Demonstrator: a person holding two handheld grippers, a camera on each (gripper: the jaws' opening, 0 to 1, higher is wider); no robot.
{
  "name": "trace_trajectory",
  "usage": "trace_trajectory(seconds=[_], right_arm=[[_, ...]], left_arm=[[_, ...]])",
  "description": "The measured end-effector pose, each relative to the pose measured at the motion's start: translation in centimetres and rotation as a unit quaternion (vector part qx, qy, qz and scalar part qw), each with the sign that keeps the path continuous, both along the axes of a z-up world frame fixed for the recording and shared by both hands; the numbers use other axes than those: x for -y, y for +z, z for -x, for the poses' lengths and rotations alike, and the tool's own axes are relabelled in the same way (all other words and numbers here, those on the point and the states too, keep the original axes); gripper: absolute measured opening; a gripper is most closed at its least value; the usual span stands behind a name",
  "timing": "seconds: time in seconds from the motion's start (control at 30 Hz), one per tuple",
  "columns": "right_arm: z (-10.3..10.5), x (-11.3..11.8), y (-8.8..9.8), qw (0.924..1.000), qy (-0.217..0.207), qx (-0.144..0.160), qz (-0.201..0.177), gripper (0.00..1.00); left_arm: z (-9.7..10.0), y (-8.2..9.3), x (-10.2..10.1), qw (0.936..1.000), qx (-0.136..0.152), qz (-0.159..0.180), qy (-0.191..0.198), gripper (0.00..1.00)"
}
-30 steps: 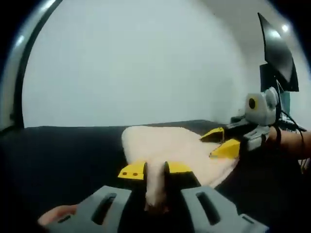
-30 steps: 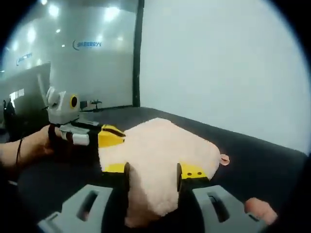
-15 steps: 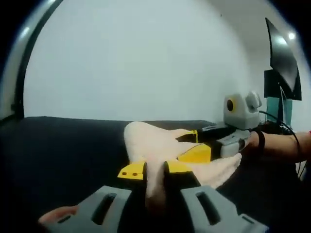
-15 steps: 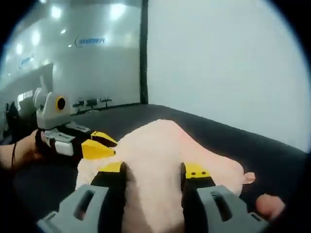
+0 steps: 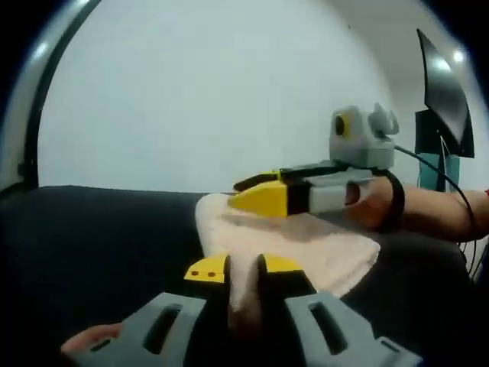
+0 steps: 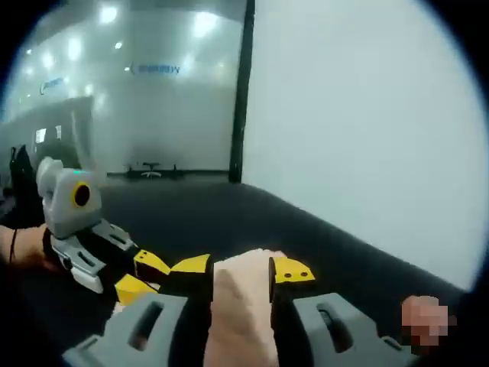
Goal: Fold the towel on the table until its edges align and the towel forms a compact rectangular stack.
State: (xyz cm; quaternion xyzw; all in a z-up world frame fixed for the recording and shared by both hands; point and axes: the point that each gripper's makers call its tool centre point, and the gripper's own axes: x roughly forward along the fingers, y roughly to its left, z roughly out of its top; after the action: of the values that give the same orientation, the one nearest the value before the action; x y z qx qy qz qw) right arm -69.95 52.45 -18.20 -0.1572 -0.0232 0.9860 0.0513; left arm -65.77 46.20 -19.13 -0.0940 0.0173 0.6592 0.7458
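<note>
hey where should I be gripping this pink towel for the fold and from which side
Grip the towel at its near corners, coming in low along the black table from the near edge. The cloth is thin and limp, so pinched corners let an edge lift evenly. Both the left gripper and right gripper are shut on towel fabric now.

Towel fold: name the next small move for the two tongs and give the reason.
Probably carry both held edges on across and lower them onto the far side. The left tongs and the right tongs are each shut on the towel, the right pair is raised over the cloth lying on the table, and the fold isn't laid flat yet.
</note>
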Motion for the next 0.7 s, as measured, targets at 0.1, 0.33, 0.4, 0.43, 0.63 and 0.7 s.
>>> trace_trajectory(seconds=[0.1, 0.33, 0.4, 0.43, 0.63, 0.7], right_arm=[[0.6, -0.7, -1.7, 0.9996, -0.007, -0.008, 0.024, 0.24], [-1.0, -0.5, -0.9, 0.9995, -0.003, -0.021, 0.024, 0.24], [-1.1, -2.3, 2.0, 0.996, -0.032, -0.076, 0.035, 0.2], [-1.9, -3.3, 3.3, 0.9918, -0.051, -0.102, 0.058, 0.17], [-5.1, -0.9, 1.9, 0.9949, -0.062, -0.052, 0.061, 0.13], [-4.8, -0.7, -0.2, 0.9952, -0.068, -0.032, 0.063, 0.12]], left_arm=[[0.2, -0.3, -0.1, 1.0, 0.005, 0.006, 0.004, 0.18], [0.5, -0.5, -0.6, 0.9999, 0.01, 0.011, 0.002, 0.18], [0.1, -0.3, -0.1, 0.9999, 0.008, 0.007, 0.001, 0.18], [0.2, -0.3, -0.1, 0.9999, 0.008, 0.008, 0.0, 0.18], [0.1, -0.3, -0.1, 0.9999, 0.012, 0.01, 0.001, 0.18], [0.1, -0.3, 0.0, 0.9998, 0.014, 0.011, 0.001, 0.18]])
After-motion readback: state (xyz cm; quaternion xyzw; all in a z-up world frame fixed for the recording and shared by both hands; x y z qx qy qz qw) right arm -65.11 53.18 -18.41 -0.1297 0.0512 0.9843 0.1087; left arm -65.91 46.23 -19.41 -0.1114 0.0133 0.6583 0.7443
